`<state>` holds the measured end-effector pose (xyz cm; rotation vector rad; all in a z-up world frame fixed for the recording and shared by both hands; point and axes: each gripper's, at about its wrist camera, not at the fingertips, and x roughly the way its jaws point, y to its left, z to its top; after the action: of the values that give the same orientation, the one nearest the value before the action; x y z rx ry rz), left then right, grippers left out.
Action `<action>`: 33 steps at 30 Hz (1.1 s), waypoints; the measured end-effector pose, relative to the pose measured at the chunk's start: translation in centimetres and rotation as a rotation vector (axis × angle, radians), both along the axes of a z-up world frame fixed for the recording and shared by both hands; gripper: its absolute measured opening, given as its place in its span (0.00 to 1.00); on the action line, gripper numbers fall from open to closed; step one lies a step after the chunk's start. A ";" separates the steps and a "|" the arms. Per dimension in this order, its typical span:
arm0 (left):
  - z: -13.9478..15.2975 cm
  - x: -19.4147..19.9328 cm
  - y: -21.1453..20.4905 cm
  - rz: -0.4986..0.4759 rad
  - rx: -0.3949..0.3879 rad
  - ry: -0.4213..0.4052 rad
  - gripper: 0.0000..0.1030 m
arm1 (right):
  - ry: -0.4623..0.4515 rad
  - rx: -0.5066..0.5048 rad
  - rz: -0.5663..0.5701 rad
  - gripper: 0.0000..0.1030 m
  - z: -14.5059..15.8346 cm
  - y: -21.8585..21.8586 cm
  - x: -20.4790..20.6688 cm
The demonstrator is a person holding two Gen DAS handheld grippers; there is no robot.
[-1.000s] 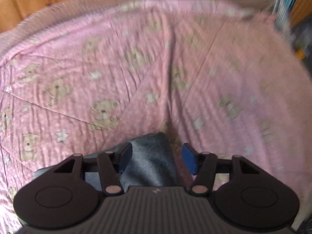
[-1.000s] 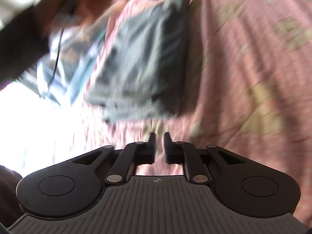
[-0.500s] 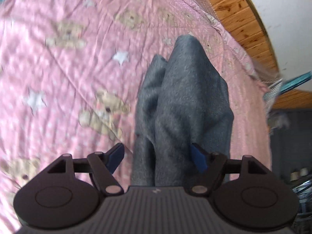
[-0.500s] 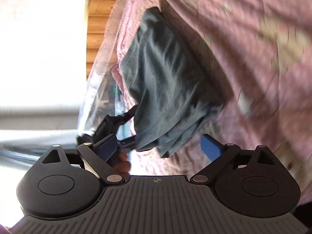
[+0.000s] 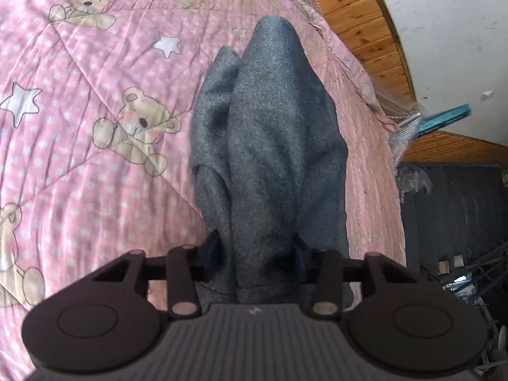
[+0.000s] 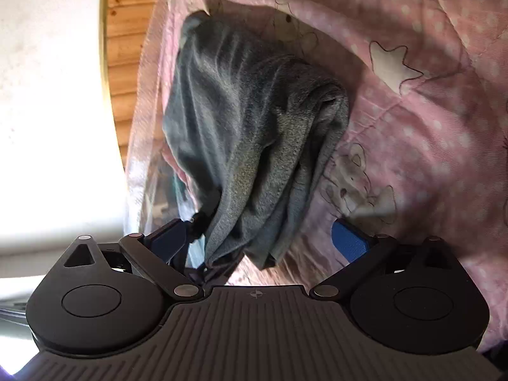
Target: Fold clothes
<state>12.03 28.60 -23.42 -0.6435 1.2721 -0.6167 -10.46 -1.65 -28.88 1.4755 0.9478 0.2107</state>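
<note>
A: Quick, what's w/ your left gripper (image 5: 255, 254)?

B: My jaws there have just been closing and now pinch a bunch of the grey garment (image 5: 270, 146). Both pads press into the cloth at the near end; fabric runs away from me in two long folds, a thinner one on the left, a fatter one on the right.

A: Where's the garment lying?

B: On the pink bedspread (image 5: 95, 165), the one w/ teddy bears and white stars, near the edge that runs along the wood-panelled wall (image 5: 358, 25).

A: And the right gripper (image 6: 270, 238)?

B: Jaws have just been opening, now spread about as wide as they go. Crumpled end of the garment (image 6: 254, 146) hangs between them, but the pads don't press on it; the right pad (image 6: 349, 241) is well clear of the cloth. Left pad is just beside the folds, can't tell if it brushes them.

A: Anything else in that view?

B: Same bedspread (image 6: 428, 127) behind the cloth, wood panelling top left.
</note>
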 end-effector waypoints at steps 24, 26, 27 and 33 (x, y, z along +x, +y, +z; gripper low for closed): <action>-0.2 1.8 -1.6 0.163 -0.132 0.103 0.71 | -0.048 -0.219 -0.029 0.23 4.6 -6.7 5.4; -1.2 2.8 -2.1 0.186 -0.131 0.115 0.71 | -0.054 -0.295 0.020 0.23 4.9 -7.8 5.7; -1.5 3.2 -2.2 0.191 -0.116 0.112 0.71 | -0.055 -0.318 0.037 0.23 4.8 -8.6 5.4; -1.8 4.8 -2.2 0.159 -0.033 0.087 0.69 | -0.060 -0.336 0.081 0.23 3.6 -11.0 4.0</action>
<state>16.84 26.43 -25.26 -0.7976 1.2792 -0.4843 -6.42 -12.68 -25.28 1.1183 0.9442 0.1453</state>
